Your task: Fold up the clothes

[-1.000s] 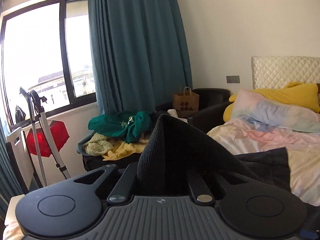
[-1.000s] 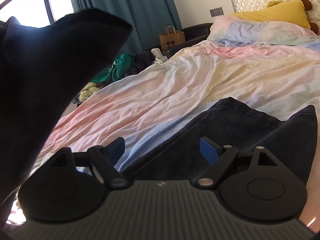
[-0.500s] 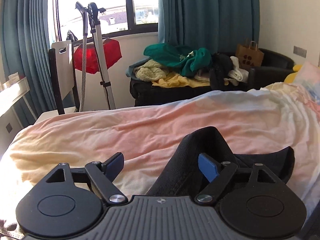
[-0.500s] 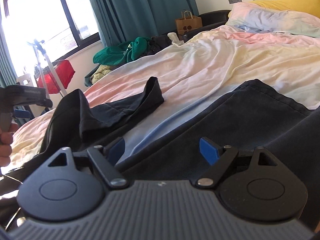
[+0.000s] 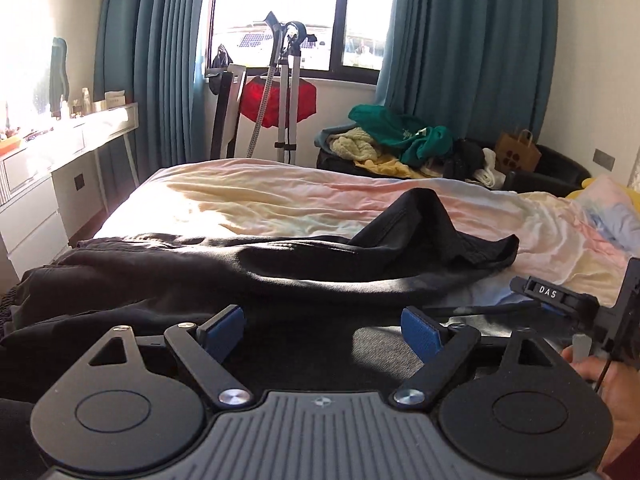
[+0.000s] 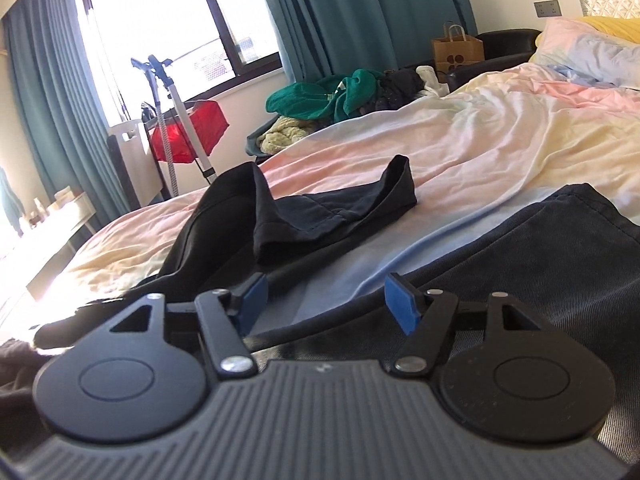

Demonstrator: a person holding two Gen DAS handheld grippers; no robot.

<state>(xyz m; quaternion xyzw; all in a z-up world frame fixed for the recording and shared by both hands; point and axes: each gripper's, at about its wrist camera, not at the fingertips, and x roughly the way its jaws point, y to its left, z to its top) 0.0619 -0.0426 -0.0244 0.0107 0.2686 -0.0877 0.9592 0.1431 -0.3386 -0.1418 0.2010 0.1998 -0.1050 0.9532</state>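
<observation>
Both the left hand-held gripper (image 5: 322, 330) and right hand-held gripper (image 6: 322, 304) are hovering wide open, empty. Ahead, the trousers (image 5: 280, 264) are lying rumpled on the bed (image 5: 280, 196); folding is barely started.

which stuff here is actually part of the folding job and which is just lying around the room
Part of the job:
- black garment spread on the bed
- left gripper, open over it
- right gripper, open, nothing held

Just lying about:
- green clothes pile
- paper bag
- garment steamer
- white desk
- pillows
</observation>
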